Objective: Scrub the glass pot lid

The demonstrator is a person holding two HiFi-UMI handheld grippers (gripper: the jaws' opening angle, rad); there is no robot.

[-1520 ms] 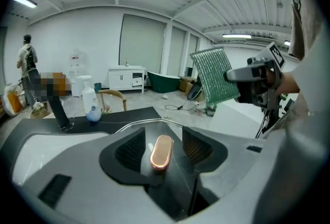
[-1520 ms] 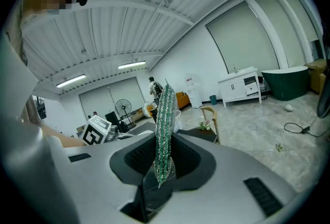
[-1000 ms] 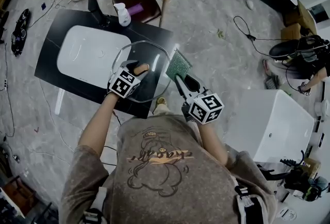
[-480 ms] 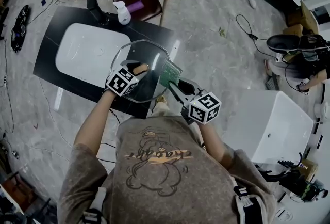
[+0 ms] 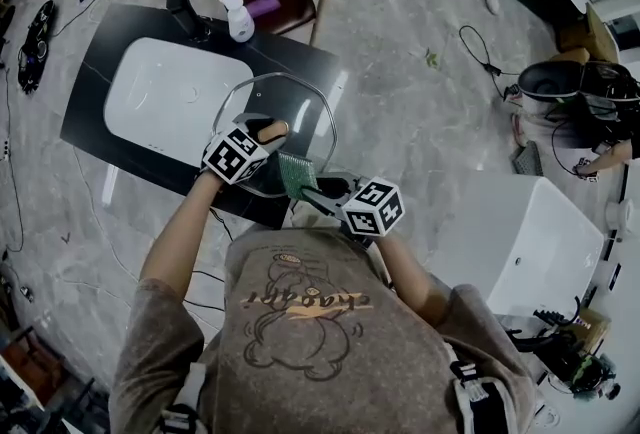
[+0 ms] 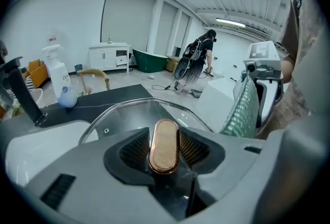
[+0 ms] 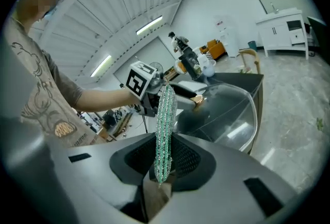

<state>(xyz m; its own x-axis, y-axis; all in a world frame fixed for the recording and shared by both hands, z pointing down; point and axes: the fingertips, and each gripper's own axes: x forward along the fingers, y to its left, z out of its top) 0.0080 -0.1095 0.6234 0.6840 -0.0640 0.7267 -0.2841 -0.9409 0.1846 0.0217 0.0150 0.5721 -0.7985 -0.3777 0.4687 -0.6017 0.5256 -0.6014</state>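
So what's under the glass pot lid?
Through the glass pot lid: black counter and the white basin's edge. The left gripper, jaws just closing on its handle, hides the rest.

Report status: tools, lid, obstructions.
Left tool: jaws just closed on lid handle, glass pot lid tilted. Right tool shut on green scrub pad at lid's near rim. Nothing between them.

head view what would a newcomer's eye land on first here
First the big glass lid, held over the black counter beside the white sink. The left gripper grips it by its knob, its jaws having just closed in on it. Then the green pad, pinched in the right gripper at the lid's near edge.
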